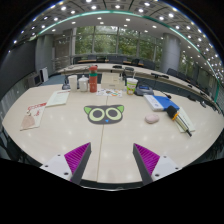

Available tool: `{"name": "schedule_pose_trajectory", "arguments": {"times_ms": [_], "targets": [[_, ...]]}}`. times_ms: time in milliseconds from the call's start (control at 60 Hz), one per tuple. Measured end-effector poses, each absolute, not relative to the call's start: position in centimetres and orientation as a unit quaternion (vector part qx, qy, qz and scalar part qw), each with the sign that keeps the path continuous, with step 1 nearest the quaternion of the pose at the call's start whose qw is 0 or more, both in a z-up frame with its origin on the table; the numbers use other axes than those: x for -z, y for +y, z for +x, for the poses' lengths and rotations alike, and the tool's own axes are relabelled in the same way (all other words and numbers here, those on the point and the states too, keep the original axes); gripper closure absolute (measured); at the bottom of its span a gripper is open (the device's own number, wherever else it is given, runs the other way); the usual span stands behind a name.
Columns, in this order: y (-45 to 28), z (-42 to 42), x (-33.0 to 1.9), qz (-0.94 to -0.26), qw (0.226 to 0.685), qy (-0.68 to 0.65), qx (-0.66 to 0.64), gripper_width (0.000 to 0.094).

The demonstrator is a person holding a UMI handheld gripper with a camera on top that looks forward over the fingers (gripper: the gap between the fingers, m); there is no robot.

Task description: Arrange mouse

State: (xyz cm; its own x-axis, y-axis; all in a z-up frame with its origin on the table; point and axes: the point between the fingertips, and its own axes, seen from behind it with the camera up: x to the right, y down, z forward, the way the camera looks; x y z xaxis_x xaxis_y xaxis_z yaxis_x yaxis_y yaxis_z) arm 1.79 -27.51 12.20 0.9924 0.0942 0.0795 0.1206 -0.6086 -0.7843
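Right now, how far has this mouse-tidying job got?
Barely begun, it seems. Nothing looks done: the pale mouse lies on the table, to the right of the black mouse pad with cartoon eyes. The gripper is open and empty, well short of both. Left: reach the mouse, grasp it, place it, likely on that pad.

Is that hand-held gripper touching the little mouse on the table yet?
Apart. The gripper view shows the hand-held gripper open and empty, with bare table between its fingers and the mouse, which lies well beyond them beside the mouse pad.

Papers [33, 115] (left), cups [90, 80] beyond.
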Motion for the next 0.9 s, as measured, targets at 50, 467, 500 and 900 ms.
{"name": "schedule_pose_trajectory", "arguments": {"times_ms": [50, 467, 500, 900], "targets": [[-26.3, 5.5, -10.7, -0.899, 0.435, -0.052, 0.027, 0.0079], [-8.1, 21.9, -1.8, -0.895, 0.446, -0.016, 0.017, 0.0083], [-6.9, 22.0, -1.0, -0.896, 0.443, -0.016, 0.013, 0.0083], [2.4, 21.1, 1.0, -0.904, 0.426, -0.047, -0.021, 0.0083]]}}
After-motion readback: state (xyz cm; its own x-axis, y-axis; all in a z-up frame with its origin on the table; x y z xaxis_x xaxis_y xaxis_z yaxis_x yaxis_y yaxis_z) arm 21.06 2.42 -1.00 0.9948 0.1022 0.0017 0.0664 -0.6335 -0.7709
